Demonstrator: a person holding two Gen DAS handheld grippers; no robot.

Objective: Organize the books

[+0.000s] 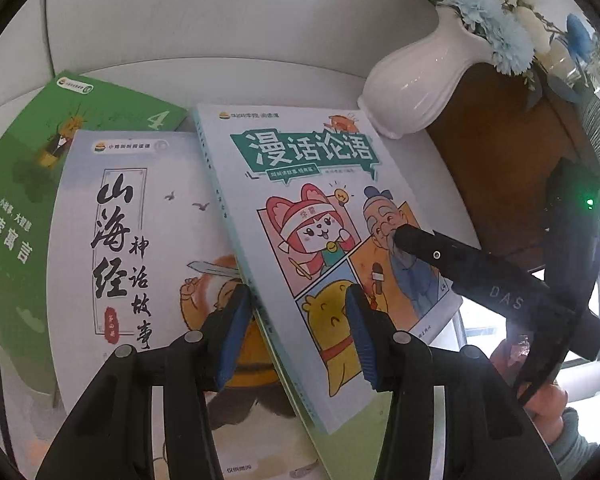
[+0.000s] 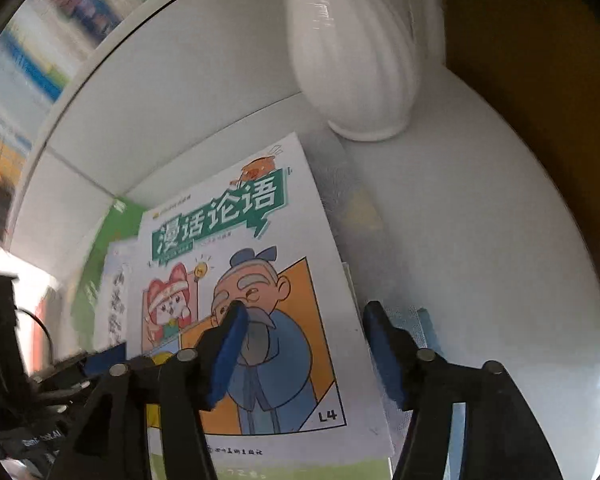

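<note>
Blue-padded left tool point(image 1: 296, 316) angled down, apart astride comic book point(image 1: 312, 216) spine, right tool point(image 2: 304, 344) apart astride its right edge

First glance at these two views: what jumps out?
The white comic book with the green title banner lies on top, overlapping the pale-blue book and the green book to its left. A white vase of blue flowers stands just behind its far corner. Both tongs hover over it: left tongs straddle its spine edge, right tongs its other edge.
</note>
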